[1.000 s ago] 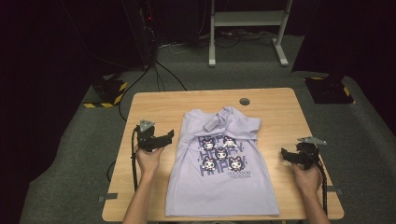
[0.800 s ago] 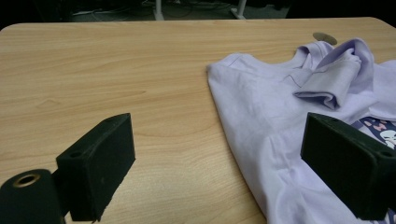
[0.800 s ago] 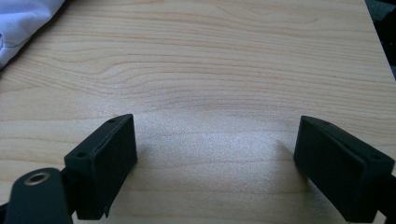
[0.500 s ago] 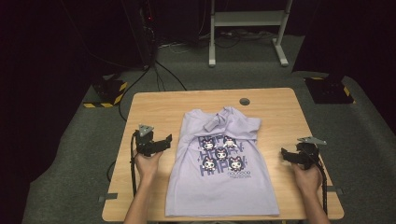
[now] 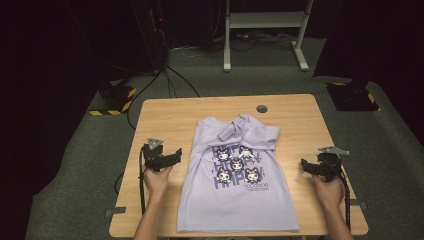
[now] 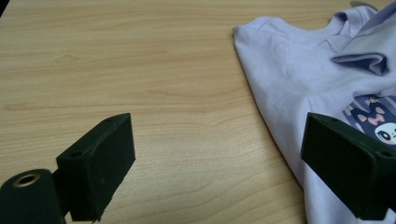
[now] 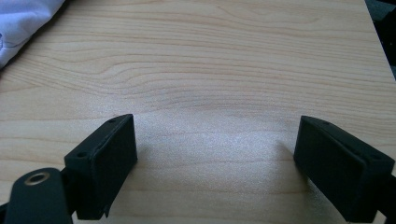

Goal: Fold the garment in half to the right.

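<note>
Wooden table (image 5: pixel 170 117), lilac T-shirt (image 5: pixel 240 200) (flat)

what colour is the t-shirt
Lilac t-shirt with a dark cartoon-face print, clearest in the high view.

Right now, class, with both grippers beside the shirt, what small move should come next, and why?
Probably ease the left gripper across onto the near side edge of the lilac T-shirt. Its jaws stand open with only bare table between them, and the shirt's edge lies just beside one jaw, untouched. The right gripper is also open, farther from the cloth.
</note>
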A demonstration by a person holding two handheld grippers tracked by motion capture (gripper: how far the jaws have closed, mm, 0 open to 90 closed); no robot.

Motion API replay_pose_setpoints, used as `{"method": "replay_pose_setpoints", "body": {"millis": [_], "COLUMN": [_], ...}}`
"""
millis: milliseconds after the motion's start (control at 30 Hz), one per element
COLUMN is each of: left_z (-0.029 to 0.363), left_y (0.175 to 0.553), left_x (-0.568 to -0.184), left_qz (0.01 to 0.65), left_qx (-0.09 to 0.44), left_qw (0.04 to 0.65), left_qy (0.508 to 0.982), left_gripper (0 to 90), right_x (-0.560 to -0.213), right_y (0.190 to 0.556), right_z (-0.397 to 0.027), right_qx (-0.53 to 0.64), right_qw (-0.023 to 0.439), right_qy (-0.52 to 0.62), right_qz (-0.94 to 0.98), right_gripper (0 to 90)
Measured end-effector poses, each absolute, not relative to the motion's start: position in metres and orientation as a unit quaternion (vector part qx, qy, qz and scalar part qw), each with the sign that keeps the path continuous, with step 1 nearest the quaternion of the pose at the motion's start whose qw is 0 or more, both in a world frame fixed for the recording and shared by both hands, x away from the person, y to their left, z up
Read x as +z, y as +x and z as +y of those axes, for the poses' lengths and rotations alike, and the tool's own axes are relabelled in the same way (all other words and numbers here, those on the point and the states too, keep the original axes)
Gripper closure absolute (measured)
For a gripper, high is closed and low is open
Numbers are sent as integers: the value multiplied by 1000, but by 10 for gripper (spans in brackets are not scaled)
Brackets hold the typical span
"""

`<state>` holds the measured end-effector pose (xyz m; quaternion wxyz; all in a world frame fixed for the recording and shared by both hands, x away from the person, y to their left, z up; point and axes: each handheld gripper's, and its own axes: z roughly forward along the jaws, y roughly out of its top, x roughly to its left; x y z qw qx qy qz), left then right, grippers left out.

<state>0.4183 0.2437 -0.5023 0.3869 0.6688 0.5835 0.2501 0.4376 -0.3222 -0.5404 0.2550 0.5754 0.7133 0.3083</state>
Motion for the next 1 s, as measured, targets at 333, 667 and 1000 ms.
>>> {"method": "replay_pose_setpoints", "body": {"millis": [333, 667, 1000], "left_z": [244, 245, 243], "left_y": [417, 419, 423], "left_x": [-515, -523, -531], "left_qz": [592, 600, 602], "left_qx": [243, 242, 236], "left_qw": [373, 357, 345], "left_qy": [672, 674, 680], "left_gripper": [104, 105, 102], "right_x": [-540, -540, -540], "right_y": [438, 438, 438], "right_z": [-322, -322, -322], "right_qx": [308, 308, 308], "right_qw": [255, 255, 255], "right_qy": [575, 576, 576], "right_qz": [713, 713, 713], "right_gripper": [128, 128, 128]}}
